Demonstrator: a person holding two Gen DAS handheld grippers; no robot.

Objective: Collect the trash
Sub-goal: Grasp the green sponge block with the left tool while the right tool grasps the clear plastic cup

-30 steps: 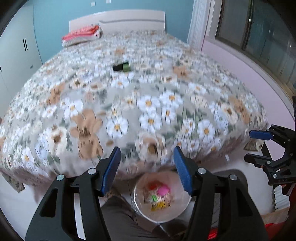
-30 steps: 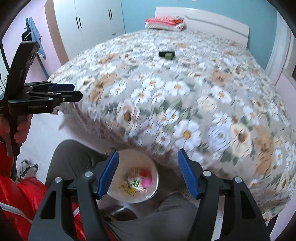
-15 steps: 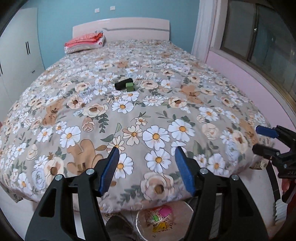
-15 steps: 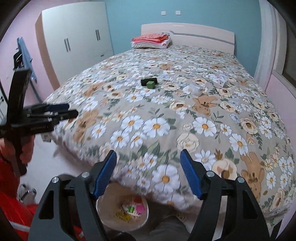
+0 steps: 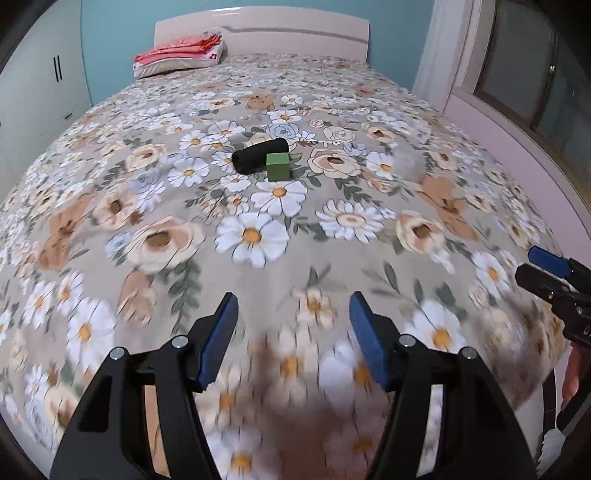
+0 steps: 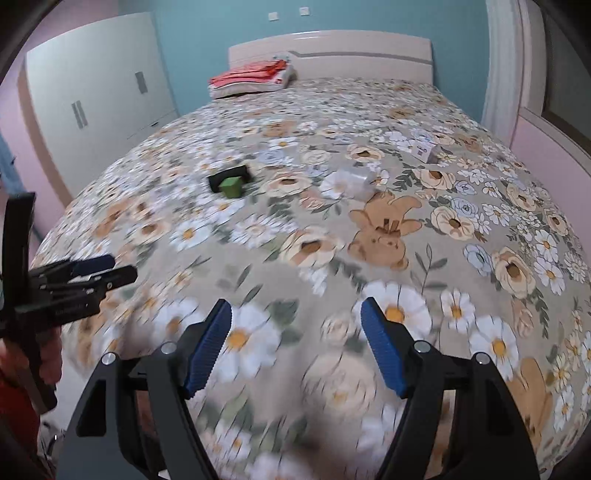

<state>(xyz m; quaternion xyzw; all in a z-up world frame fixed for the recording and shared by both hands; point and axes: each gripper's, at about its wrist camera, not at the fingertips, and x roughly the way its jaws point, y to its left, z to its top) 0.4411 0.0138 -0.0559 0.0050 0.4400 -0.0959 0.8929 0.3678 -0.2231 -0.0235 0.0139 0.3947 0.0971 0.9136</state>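
Note:
On the floral bedspread (image 5: 258,236) a black roll (image 5: 258,155) lies touching a small green cube (image 5: 277,166) mid-bed; they also show in the right wrist view, roll (image 6: 236,173) and cube (image 6: 231,186). A pale translucent lump (image 5: 408,164) (image 6: 351,182) lies to their right. A small white packet (image 6: 424,147) lies farther right. My left gripper (image 5: 293,314) is open and empty over the bed's near part. My right gripper (image 6: 295,325) is open and empty, also near the foot.
A folded red and white bedding pile (image 5: 181,55) lies by the headboard (image 5: 295,33). White wardrobes (image 6: 96,96) stand left of the bed. A pink wall and window sill (image 5: 535,147) run along the right.
Both grippers have risen and moved forward over the bed. The trash bin with coloured scraps, seen below earlier, has dropped out of view. Both stay open.

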